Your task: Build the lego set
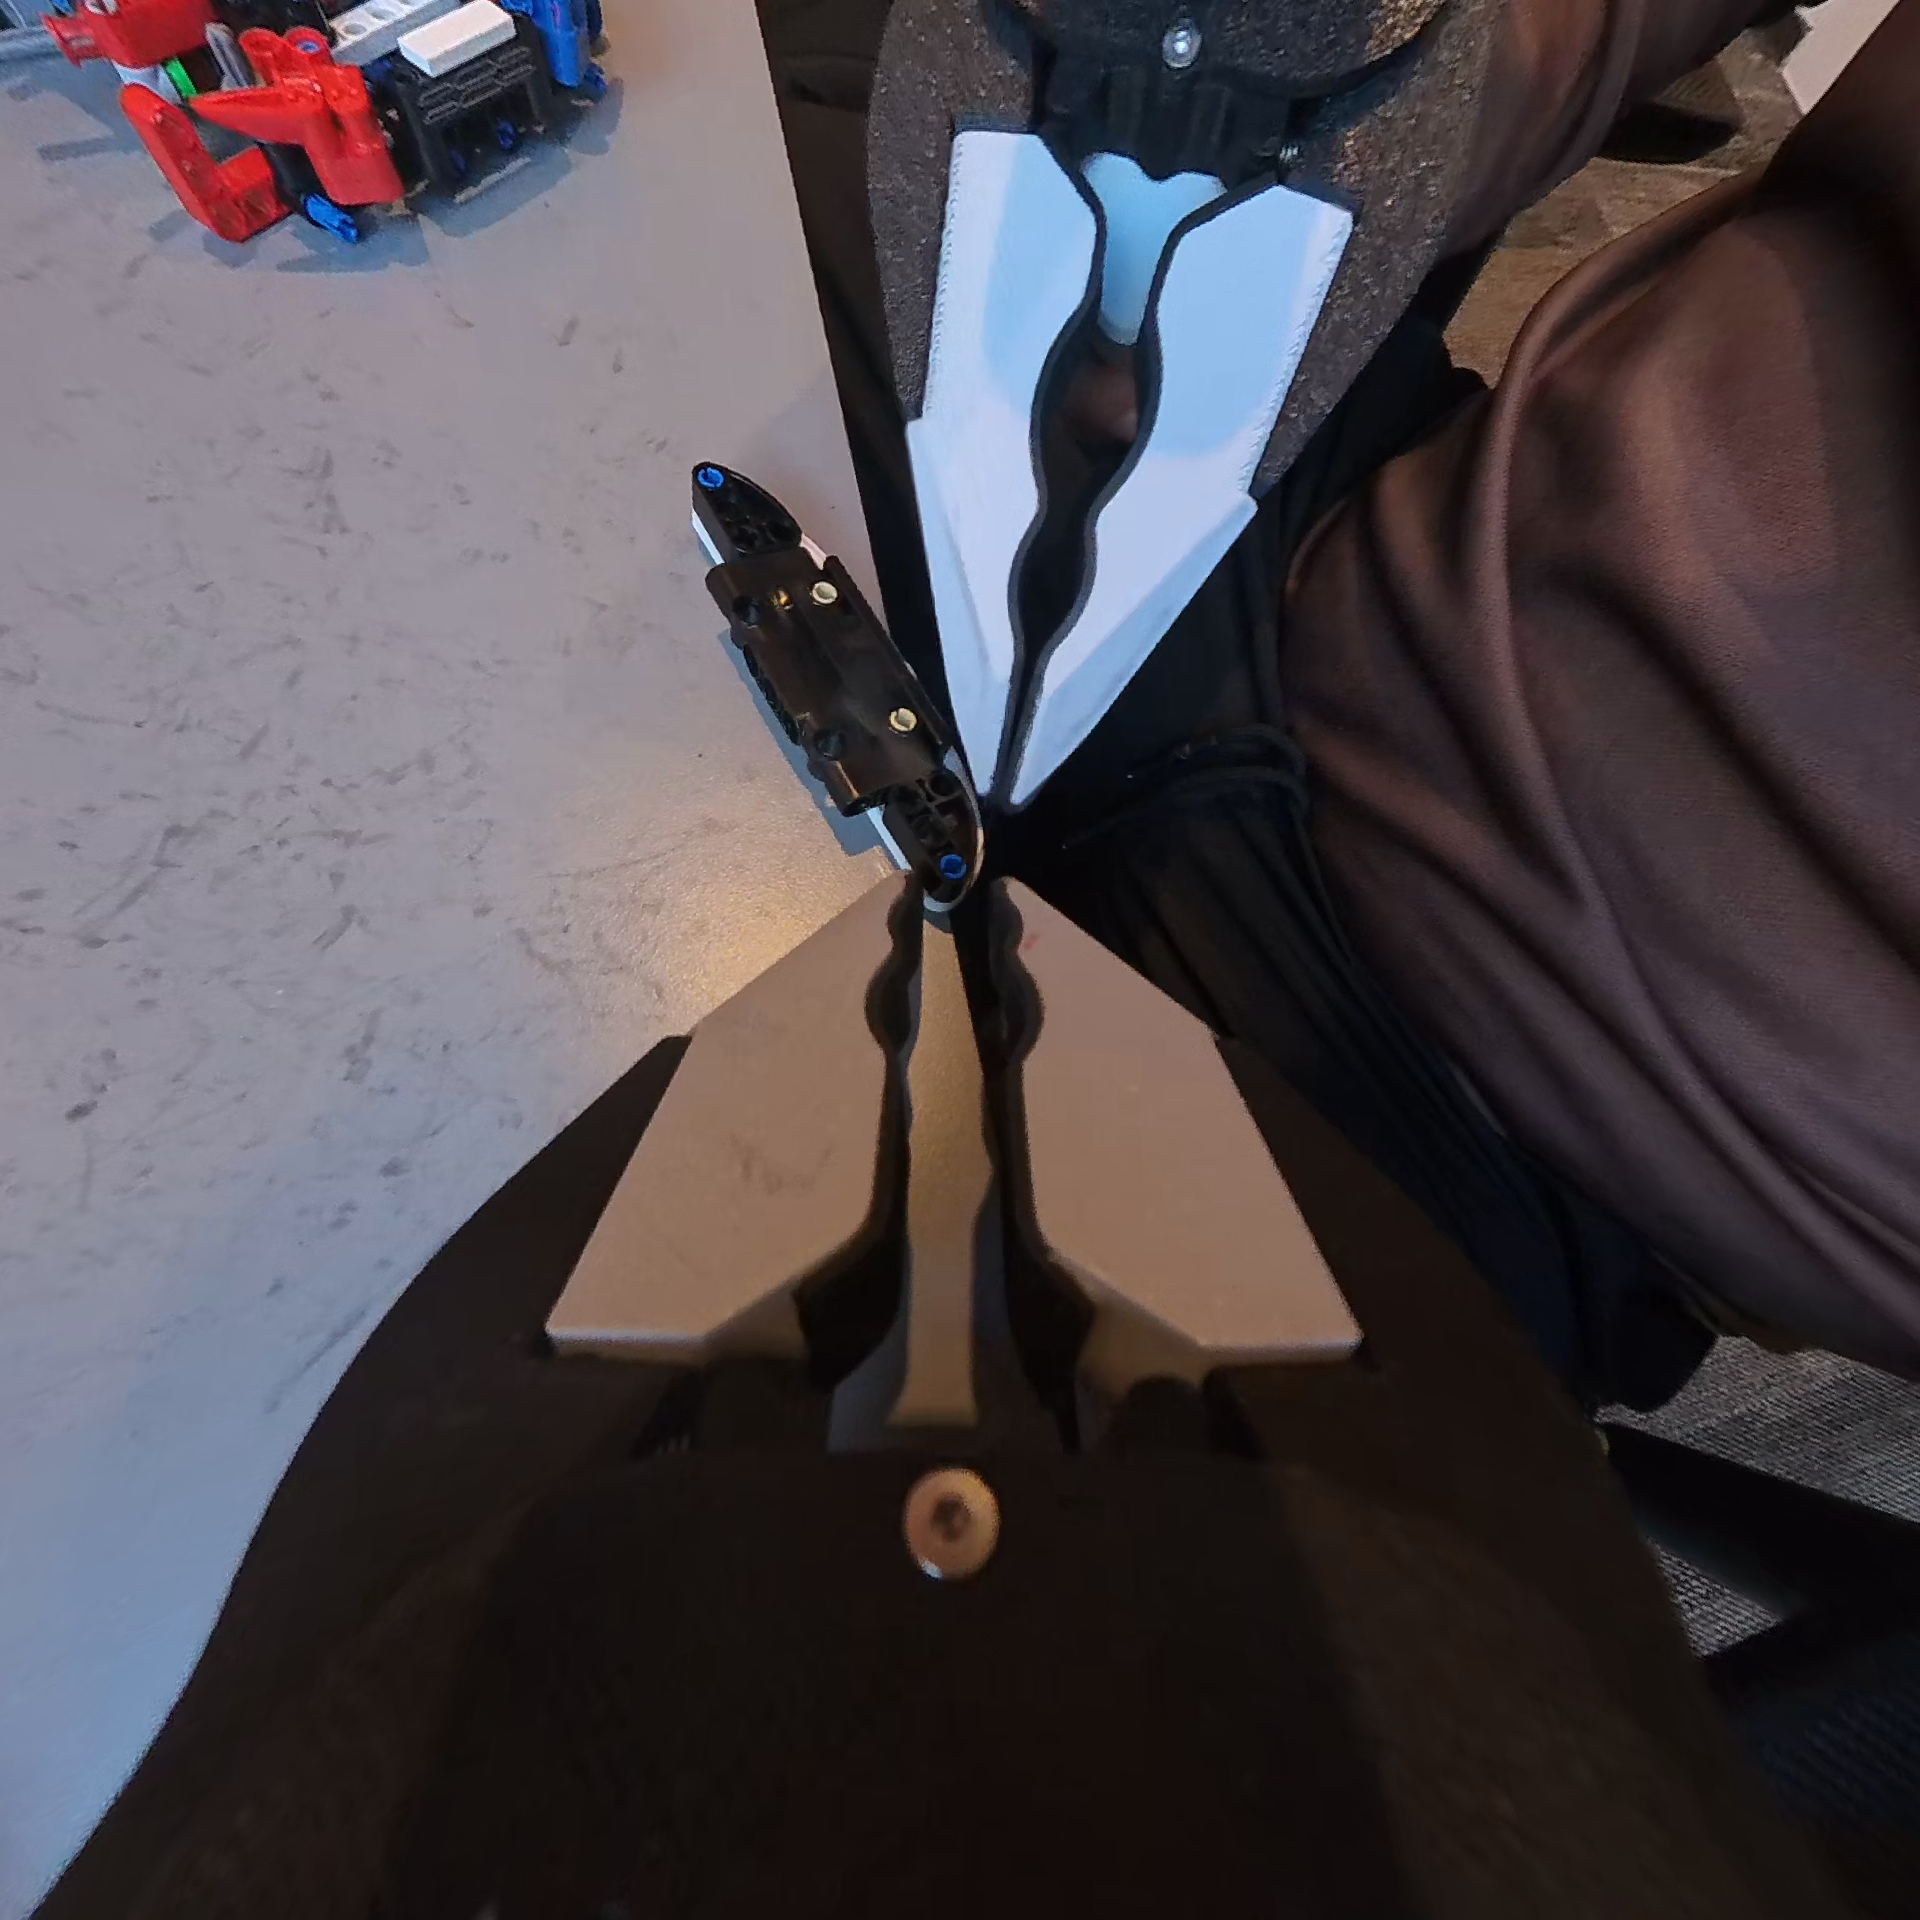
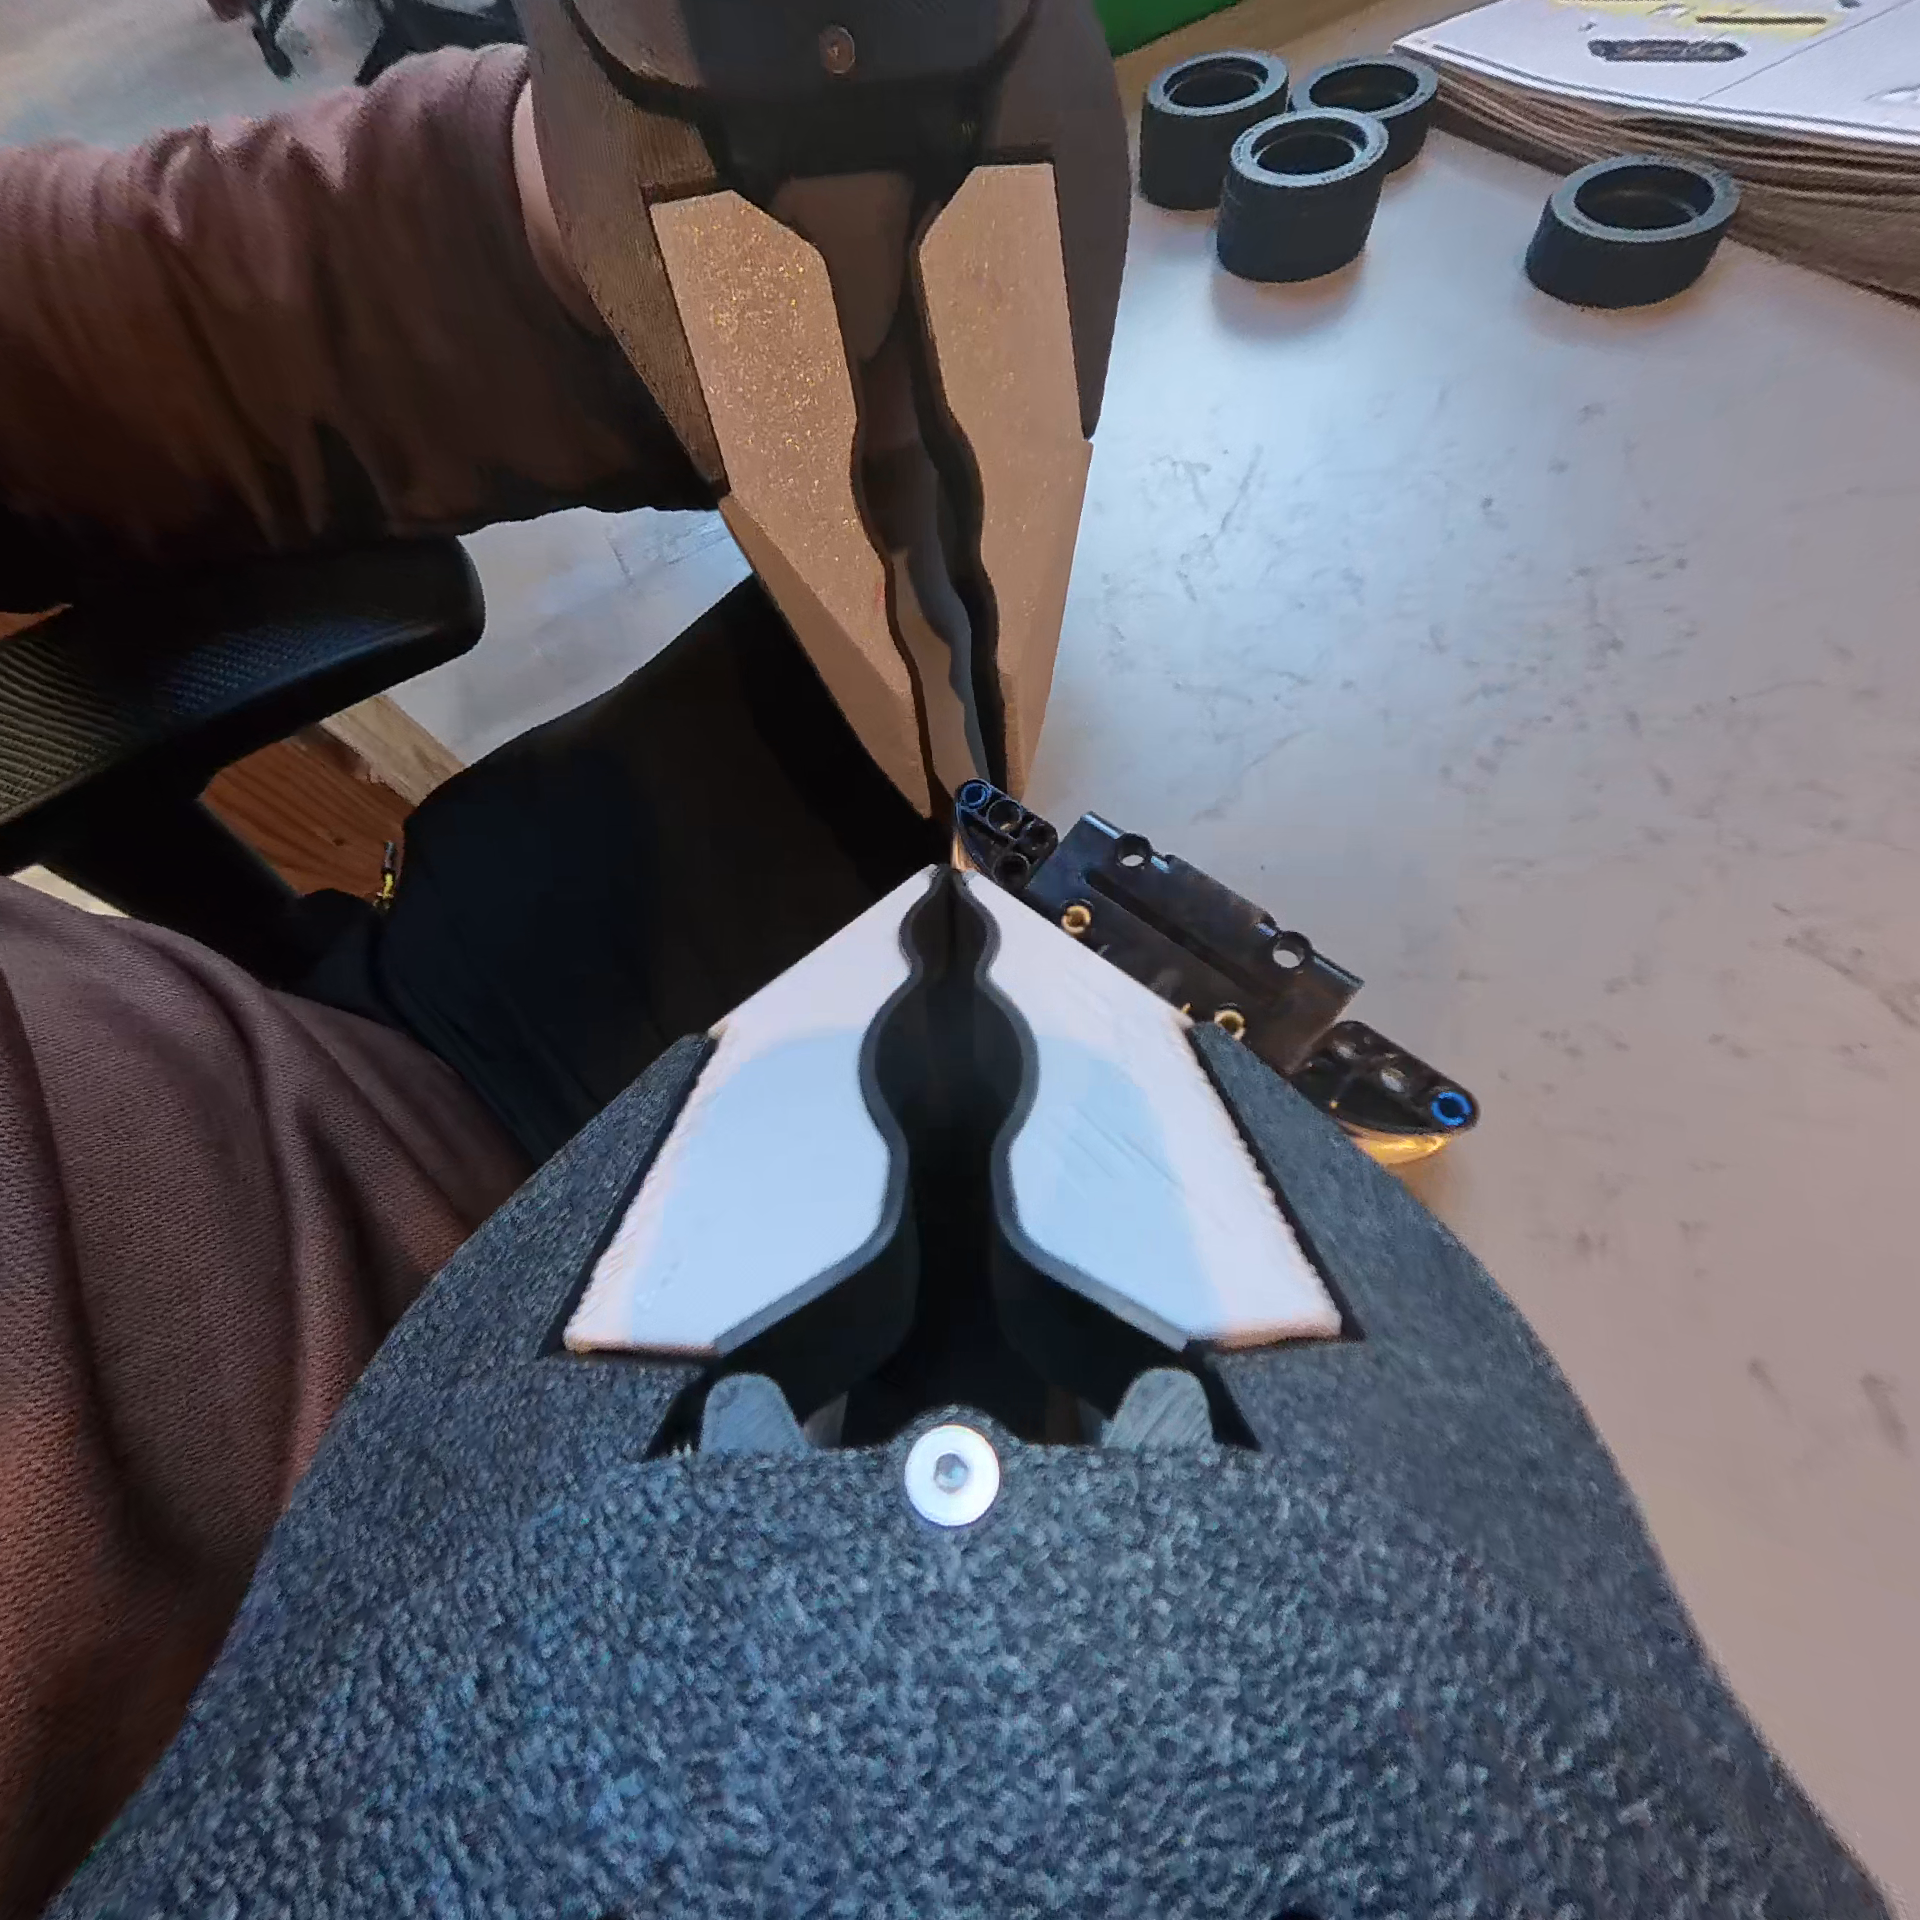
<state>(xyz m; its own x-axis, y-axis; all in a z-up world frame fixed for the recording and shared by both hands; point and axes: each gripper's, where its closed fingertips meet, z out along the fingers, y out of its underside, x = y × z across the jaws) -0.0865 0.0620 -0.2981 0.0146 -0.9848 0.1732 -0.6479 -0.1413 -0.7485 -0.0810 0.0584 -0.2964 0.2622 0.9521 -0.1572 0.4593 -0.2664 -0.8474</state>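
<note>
A long black lego assembly [image 1: 821,665] with a white underside and blue pins at both ends hangs just over the grey table [image 1: 312,727]. My left gripper [image 1: 951,894], with tan fingers, is shut on its near end. The assembly also shows in the right wrist view [image 2: 1195,956], stretching away to the right. My right gripper [image 2: 951,875], with white fingers, is shut, its tips pressed against the same end of the assembly. I cannot tell whether it pinches an edge. Each gripper shows in the other's view, the right [image 1: 1006,800] and the left [image 2: 971,800].
A partly built red, blue and black lego model [image 1: 312,125] stands at the far left of the table. Several black tyres [image 2: 1309,197] lie near a stack of booklets [image 2: 1714,104]. The person's brown sleeve [image 2: 260,312] and a black chair arm [image 2: 208,665] are at the table edge. Only a small space, under 4 cm, lies between the two pairs of fingers.
</note>
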